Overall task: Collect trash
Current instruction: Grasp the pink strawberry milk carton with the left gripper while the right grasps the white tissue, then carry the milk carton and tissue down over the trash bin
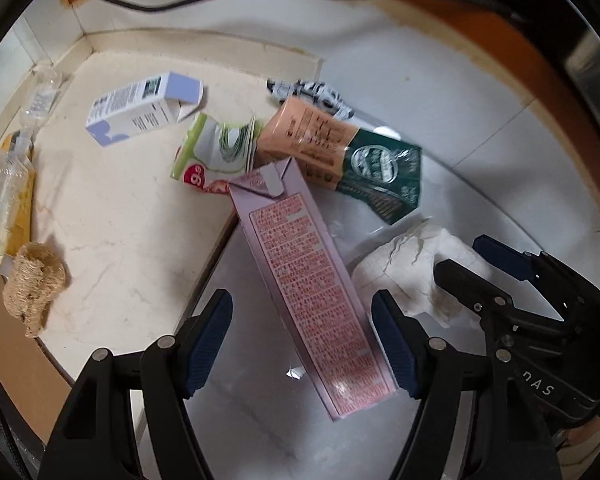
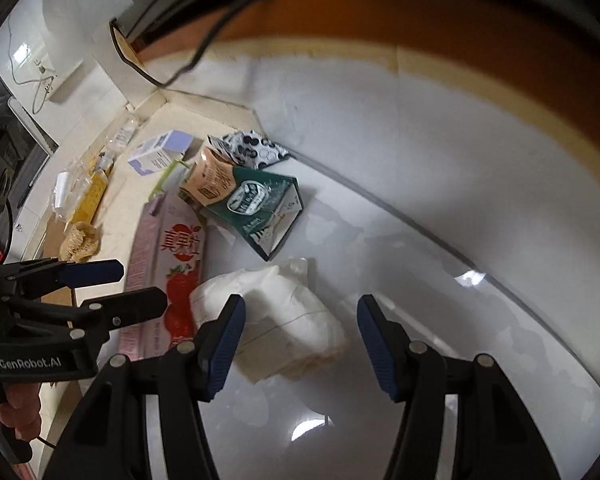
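Litter crowds a glossy white floor beside a cream marble ledge. I hold the left gripper wide astride the pink carton and the right gripper wide around the crumpled tissue. Pickup looks imminent; next I'd lower and close both.

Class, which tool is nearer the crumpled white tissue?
Right tool: its open fingers flank the crumpled white tissue. The left tool straddles the long pink carton beside it.
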Demonstrator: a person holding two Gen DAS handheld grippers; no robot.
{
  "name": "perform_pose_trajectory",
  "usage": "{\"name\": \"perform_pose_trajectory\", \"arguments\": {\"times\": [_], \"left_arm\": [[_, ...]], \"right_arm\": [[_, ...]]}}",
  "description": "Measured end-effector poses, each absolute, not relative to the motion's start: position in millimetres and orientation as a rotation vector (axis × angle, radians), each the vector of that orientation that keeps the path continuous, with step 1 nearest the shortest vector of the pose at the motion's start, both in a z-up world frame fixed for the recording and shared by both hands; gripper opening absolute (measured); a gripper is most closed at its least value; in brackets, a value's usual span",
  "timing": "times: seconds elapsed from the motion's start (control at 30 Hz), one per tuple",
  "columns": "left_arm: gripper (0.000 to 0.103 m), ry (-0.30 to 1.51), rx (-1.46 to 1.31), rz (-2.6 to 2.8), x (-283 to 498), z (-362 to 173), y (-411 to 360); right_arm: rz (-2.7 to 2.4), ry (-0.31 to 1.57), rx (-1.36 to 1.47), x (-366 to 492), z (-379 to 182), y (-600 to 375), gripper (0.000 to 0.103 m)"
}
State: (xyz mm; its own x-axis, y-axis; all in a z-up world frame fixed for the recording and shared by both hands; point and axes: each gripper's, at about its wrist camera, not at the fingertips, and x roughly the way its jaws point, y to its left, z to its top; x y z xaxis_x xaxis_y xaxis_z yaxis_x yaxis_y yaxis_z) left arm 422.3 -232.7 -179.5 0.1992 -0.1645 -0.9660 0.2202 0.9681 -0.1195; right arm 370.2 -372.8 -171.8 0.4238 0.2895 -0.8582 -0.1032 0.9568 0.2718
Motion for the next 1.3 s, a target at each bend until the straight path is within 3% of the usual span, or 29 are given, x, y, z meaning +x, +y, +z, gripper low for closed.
{"name": "perform_pose_trajectory", "arguments": {"times": [0.13,0.2,0.3,0.37,0.53,0.93,1.3], "left_arm": [[0.07,1.358,-0.002,-0.282,422,-187,-231],[0.064,1.356,-0.031,-0.29,420,-187,-229],[0.046,1.354,-0.075,-0.32,420,-187,-226],[0.044,1.356,-0.075,-0.319,418,-187,-226],[0.039,1.34,-0.062,-0.311,406,-188,-224],[0.036,1.202,-0.02,-0.398,324,-139,-195],[0.036,1.109,0.008,-0.499,210,-86,-116]], "right_arm": [[0.3,1.1,0.225,371,-178,-376,0.058],[0.326,1.102,0.245,370,-179,-377,0.055],[0.368,1.108,0.264,367,-181,-377,0.045],[0.381,1.107,0.26,363,-180,-376,0.034],[0.375,1.104,0.266,350,-178,-376,0.021],[0.222,1.033,0.23,267,-141,-348,0.018],[0.164,0.976,0.226,144,-100,-273,0.018]]}}
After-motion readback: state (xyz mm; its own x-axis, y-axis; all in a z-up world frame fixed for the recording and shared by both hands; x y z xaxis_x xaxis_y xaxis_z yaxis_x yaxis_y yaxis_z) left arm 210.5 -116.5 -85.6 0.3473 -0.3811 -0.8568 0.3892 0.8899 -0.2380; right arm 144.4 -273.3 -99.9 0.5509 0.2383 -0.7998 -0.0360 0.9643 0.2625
